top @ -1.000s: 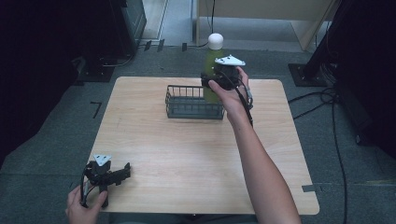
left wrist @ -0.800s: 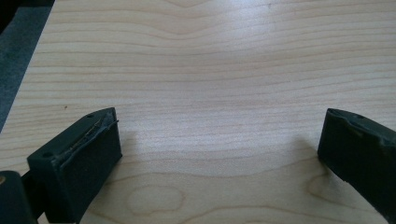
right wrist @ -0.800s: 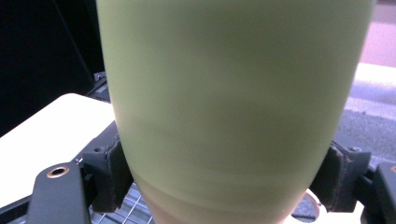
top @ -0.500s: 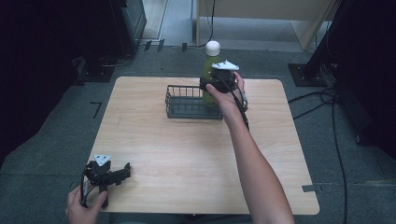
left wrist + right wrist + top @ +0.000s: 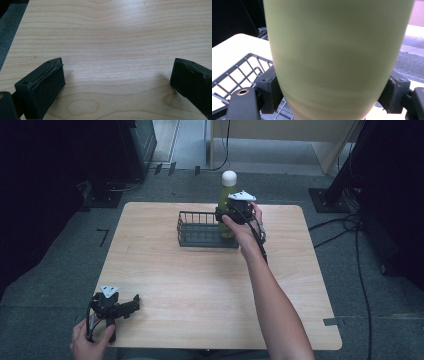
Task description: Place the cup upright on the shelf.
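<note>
right gripper [image 5: 231, 215]: pads clamped on the green bottle [image 5: 226, 202], upright, white cap
bottle spot: at the right end of the wire basket [image 5: 200, 228], far side of table [image 5: 210, 285]
left gripper [image 5: 131, 304]: jaws wide apart, holding nothing, near corner

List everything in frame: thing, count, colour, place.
bottle: 1, green with white cap, upright at the basket's right end, gripped by the right gripper
basket: 1, dark wire, far middle of the table
table: 1, light wood, centre of the high view
cables: several, black, on the grey floor right of the table
right gripper: 1, black, shut on the bottle
left gripper: 1, black, open, resting at the table's near left corner
right hand: 1, on the right gripper
left hand: 1, on the left gripper
</note>
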Demonstrator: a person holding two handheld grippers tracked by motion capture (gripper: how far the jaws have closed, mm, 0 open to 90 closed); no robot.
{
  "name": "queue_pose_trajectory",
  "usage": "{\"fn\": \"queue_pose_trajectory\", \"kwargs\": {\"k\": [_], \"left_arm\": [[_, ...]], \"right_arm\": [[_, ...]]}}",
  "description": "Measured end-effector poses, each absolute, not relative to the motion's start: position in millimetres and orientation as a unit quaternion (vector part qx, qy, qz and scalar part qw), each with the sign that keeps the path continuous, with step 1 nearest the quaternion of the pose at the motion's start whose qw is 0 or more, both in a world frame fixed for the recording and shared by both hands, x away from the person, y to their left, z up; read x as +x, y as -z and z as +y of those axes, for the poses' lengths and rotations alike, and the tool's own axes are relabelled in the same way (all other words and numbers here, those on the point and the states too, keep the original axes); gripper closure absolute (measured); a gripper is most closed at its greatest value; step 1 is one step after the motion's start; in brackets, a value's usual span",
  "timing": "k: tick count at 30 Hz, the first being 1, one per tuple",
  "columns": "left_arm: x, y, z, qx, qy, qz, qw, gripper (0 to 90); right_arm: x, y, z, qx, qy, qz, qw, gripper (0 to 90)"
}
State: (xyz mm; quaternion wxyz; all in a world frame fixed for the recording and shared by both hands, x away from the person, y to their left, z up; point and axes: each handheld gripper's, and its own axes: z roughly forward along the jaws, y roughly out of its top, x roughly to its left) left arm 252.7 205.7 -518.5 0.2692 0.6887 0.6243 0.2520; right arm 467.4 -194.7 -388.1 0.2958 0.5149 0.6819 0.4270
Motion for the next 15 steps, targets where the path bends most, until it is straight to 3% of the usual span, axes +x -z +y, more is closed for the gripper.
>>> {"fn": "queue_pose_trajectory", "kwargs": {"k": [10, 15], "left_arm": [[252.7, 518.5, 205.7, 0.689, -0.252, 0.624, 0.269, 0.0], [252.7, 518.5, 205.7, 0.689, -0.252, 0.624, 0.269, 0.0]], "right_arm": [[465.1, 388.0, -202.6, 0.512, -0.433, 0.689, 0.276, 19.2], [461.7, 386.4, -205.2, 0.511, -0.426, 0.699, 0.263, 14.2]]}}
